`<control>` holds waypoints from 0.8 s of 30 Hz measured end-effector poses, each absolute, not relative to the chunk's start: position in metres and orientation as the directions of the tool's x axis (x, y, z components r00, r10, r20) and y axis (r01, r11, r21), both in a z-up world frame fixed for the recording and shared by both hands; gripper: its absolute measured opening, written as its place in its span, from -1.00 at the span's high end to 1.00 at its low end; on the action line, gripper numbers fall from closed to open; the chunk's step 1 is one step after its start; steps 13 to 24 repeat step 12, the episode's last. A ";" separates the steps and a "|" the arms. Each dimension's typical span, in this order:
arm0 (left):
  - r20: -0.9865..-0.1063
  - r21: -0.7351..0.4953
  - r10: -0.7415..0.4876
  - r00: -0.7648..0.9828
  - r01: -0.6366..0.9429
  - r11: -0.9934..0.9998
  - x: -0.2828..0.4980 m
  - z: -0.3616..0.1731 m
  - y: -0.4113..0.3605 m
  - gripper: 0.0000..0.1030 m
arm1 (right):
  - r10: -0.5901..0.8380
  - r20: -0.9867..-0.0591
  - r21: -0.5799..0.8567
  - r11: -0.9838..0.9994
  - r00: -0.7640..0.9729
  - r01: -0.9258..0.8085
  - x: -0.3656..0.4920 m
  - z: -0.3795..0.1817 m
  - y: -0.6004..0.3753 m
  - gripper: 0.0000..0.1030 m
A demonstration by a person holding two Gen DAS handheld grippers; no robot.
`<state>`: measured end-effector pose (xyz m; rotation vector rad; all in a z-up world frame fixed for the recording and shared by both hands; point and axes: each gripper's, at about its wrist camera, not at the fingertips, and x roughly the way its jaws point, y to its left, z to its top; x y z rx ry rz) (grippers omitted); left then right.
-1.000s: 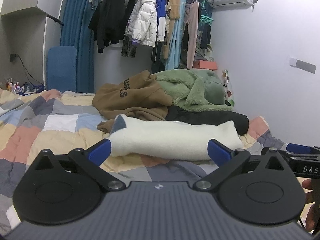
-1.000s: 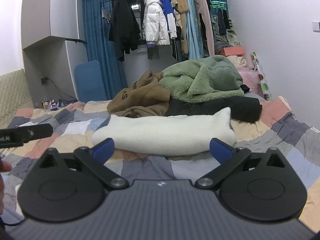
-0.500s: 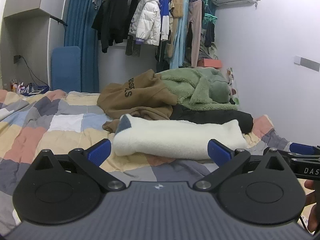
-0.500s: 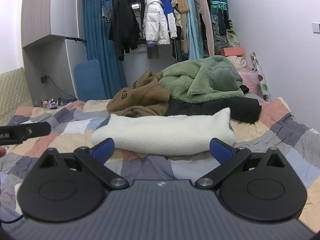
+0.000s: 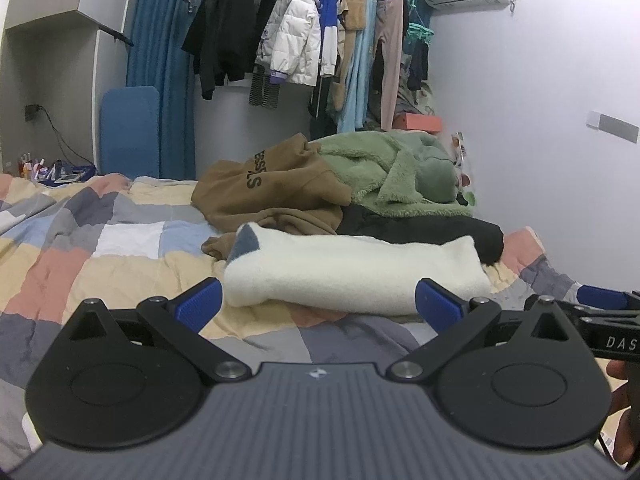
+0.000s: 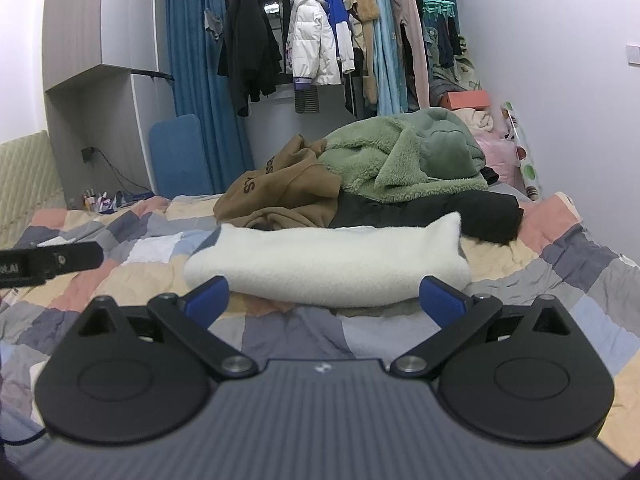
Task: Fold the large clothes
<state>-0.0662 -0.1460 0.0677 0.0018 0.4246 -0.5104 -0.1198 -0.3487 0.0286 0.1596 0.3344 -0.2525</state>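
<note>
A folded white fleece garment [image 5: 352, 272] [image 6: 328, 268] lies flat on the patchwork quilt [image 5: 100, 256] [image 6: 580, 264], a grey-blue corner showing at its left end. My left gripper [image 5: 318, 308] is open just in front of it, nothing between its blue pads. Over the quilt, my right gripper [image 6: 326, 300] is also open and empty, a short way before the same garment. Behind the garment lies a heap: a brown hoodie [image 5: 272, 184] [image 6: 280, 196], a green fleece coat [image 5: 392, 176] [image 6: 404, 156] and a black garment [image 5: 424, 228] [image 6: 432, 212].
Coats hang on a rail [image 5: 304, 28] [image 6: 320, 32] at the back by a blue curtain [image 5: 160, 60]. A white wall [image 5: 540, 140] runs along the right of the bed. A padded headboard [image 6: 24, 184] stands left. A hand [image 5: 622, 412] shows at the right edge.
Both grippers stay open. The left view has drifted slightly, so the white garment sits a bit further right and higher in it. The right view is almost unchanged.
</note>
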 end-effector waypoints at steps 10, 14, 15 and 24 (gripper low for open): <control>-0.387 -0.094 -0.472 0.792 0.475 0.875 -0.071 0.069 -0.146 -1.00 | -0.219 -0.341 0.110 0.956 0.914 0.270 -0.121 0.029 -0.349 -1.00; -0.387 -0.093 -0.470 0.793 0.473 0.876 -0.071 0.070 -0.146 -1.00 | -0.218 -0.342 0.111 0.956 0.914 0.270 -0.121 0.029 -0.349 -1.00; -0.387 -0.093 -0.470 0.793 0.473 0.876 -0.071 0.070 -0.146 -1.00 | -0.218 -0.342 0.111 0.956 0.914 0.270 -0.121 0.029 -0.349 -1.00; -0.387 -0.093 -0.470 0.793 0.473 0.876 -0.071 0.070 -0.146 -1.00 | -0.218 -0.342 0.111 0.956 0.914 0.270 -0.121 0.029 -0.349 -1.00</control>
